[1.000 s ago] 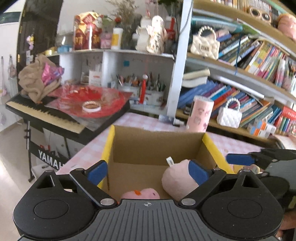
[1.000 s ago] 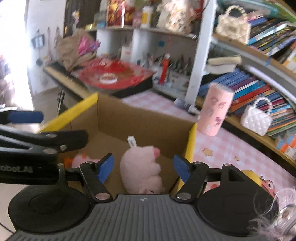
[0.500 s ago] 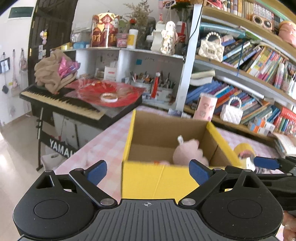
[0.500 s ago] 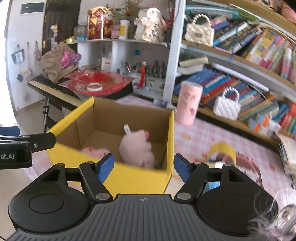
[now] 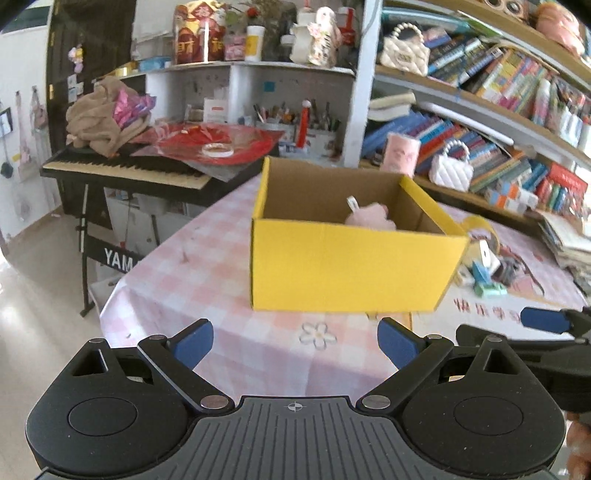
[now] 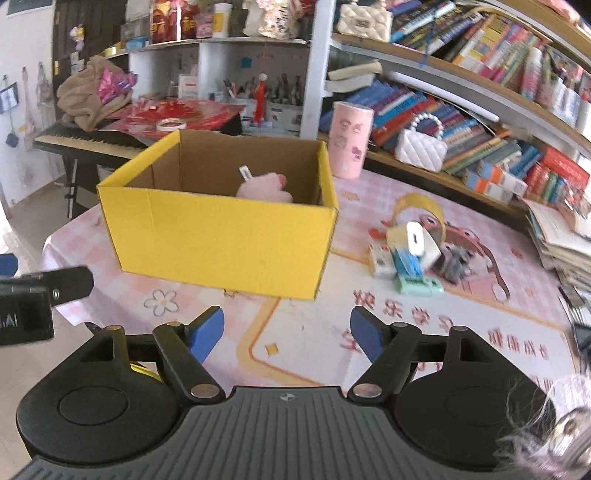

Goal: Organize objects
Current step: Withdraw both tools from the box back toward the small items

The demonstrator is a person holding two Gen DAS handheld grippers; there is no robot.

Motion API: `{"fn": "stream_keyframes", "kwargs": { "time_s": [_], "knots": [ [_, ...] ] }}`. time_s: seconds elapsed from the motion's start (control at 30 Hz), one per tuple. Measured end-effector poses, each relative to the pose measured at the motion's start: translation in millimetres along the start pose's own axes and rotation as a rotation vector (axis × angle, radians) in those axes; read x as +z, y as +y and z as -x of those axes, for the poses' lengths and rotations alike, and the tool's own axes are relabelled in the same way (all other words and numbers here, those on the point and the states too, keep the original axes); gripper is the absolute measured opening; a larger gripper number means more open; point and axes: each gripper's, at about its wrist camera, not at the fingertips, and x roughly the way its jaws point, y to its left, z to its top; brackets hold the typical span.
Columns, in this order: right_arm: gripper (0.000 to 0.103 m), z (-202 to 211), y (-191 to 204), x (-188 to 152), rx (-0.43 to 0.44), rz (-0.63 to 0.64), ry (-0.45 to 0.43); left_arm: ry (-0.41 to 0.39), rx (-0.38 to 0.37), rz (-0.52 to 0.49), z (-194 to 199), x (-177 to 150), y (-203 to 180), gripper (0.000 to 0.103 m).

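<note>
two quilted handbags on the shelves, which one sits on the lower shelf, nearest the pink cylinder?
The white handbag, down on the low shelf just right of the pink cylinder, with a bead handle. The cream handbag sits higher up, above the books.

This is a lived-in room of a home, used for study and hobbies. Long wooden shelves (image 6: 461, 85) are packed with colourful books. A black electronic keyboard (image 5: 125, 170) on a stand carries a beige cloth bundle (image 5: 99, 118). The tabletop (image 6: 406, 332) has a pink checked cartoon cover. White quilted handbags (image 6: 421, 147) and pen holders (image 5: 295, 122) stand around.
</note>
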Motion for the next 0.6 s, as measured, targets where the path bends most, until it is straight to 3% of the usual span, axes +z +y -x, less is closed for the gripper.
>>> {"fn": "stream_keyframes", "kwargs": {
  "time_s": [0.6],
  "knots": [
    [0.084,43.1,-34.5,-47.9,-0.151,-0.144,0.035,0.075,-0.139,-0.090,8.0,-27.8,-36.4,0.097]
  ]
}}
